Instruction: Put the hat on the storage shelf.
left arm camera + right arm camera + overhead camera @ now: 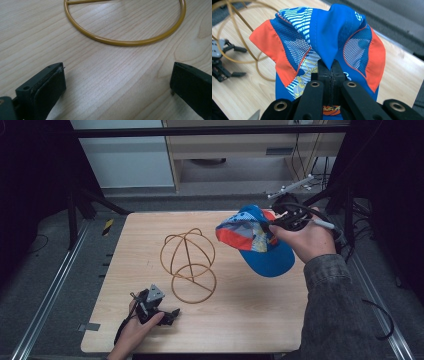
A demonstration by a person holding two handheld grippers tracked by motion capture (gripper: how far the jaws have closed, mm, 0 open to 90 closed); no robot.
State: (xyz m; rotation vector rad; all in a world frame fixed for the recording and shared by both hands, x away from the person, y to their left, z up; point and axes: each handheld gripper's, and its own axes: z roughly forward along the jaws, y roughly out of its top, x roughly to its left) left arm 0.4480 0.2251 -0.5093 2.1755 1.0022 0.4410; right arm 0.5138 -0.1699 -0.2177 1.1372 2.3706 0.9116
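While the cap (257,242) hangs at the right of centre in the high view, the wire stand (188,265) sits to its lower left at frame centre, dome upright on its ring base, clear of the cap. Right gripper (270,226) is far nearer the cap: jaws pinched fully together on a fold of blue crown fabric, brim drooping toward the table (250,320). Left gripper (172,312), lower left of the frame, rests near the stand's base ring, jaws wide apart, holding nothing. Likely next: carry cap left over dome.
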